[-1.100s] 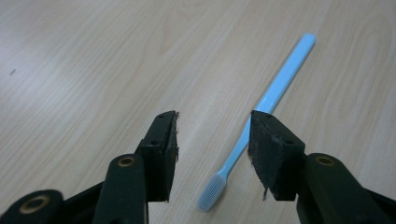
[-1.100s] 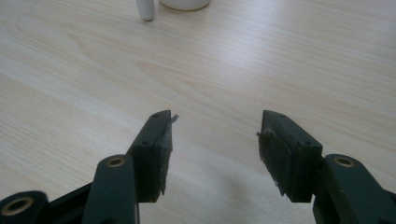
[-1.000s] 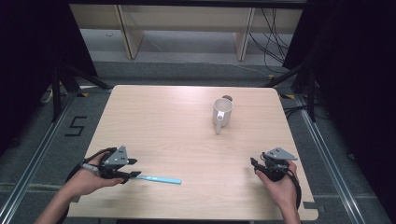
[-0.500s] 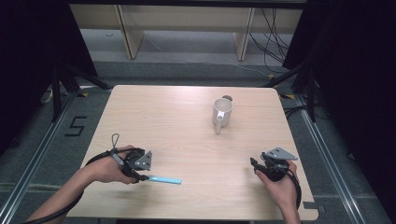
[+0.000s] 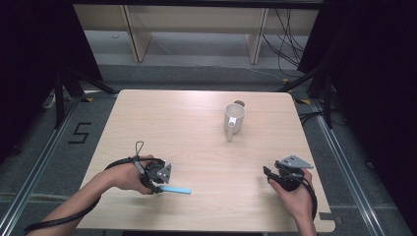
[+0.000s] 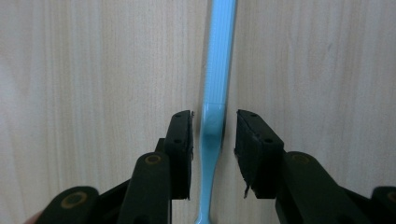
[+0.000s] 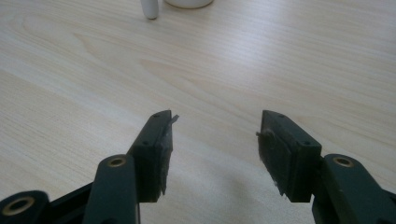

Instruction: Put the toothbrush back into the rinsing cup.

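A light-blue toothbrush (image 5: 176, 190) lies flat on the wooden table (image 5: 196, 128) near its front left. My left gripper (image 5: 160, 184) is down over the brush's left end. In the left gripper view the toothbrush (image 6: 219, 56) runs straight up between the jaws of the left gripper (image 6: 214, 116). Those jaws have just been closing, and a thin gap still shows on each side of the handle. My right gripper (image 5: 268, 172) rests at the front right, and the right gripper (image 7: 215, 116) stands open over bare wood.
A white mug (image 5: 234, 118) stands at the back right of the table with its handle turned toward me. Its base and handle (image 7: 150, 8) show at the top of the right gripper view. Dark floor and shelving lie beyond the table's far edge.
The left hand has slid right along the table onto the toothbrush's near end, and the gripper now covers part of the brush. The right hand has stayed put.
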Demonstrator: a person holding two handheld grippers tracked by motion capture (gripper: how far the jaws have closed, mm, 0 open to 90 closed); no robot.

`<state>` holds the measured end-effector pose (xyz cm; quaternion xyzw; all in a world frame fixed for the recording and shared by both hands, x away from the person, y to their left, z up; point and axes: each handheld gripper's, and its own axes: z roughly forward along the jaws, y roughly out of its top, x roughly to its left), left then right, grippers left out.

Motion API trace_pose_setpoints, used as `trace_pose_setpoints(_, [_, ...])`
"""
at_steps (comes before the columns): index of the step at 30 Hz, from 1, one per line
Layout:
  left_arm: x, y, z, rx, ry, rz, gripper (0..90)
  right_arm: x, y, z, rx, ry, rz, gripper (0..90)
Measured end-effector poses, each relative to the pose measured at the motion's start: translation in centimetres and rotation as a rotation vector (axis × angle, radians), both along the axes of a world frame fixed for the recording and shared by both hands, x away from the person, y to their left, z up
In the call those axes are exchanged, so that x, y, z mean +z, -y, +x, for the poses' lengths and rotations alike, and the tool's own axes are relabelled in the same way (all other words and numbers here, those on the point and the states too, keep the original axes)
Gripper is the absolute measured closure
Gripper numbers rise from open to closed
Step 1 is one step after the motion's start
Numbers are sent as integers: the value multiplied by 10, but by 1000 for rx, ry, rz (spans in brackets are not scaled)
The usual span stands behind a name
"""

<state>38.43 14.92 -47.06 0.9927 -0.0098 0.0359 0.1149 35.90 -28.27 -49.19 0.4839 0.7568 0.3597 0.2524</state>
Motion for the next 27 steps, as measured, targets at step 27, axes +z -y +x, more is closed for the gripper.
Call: trace_pose_setpoints(27, [-4,7,7,-2,-42,45,725,1,-2,0,6,0,6,454])
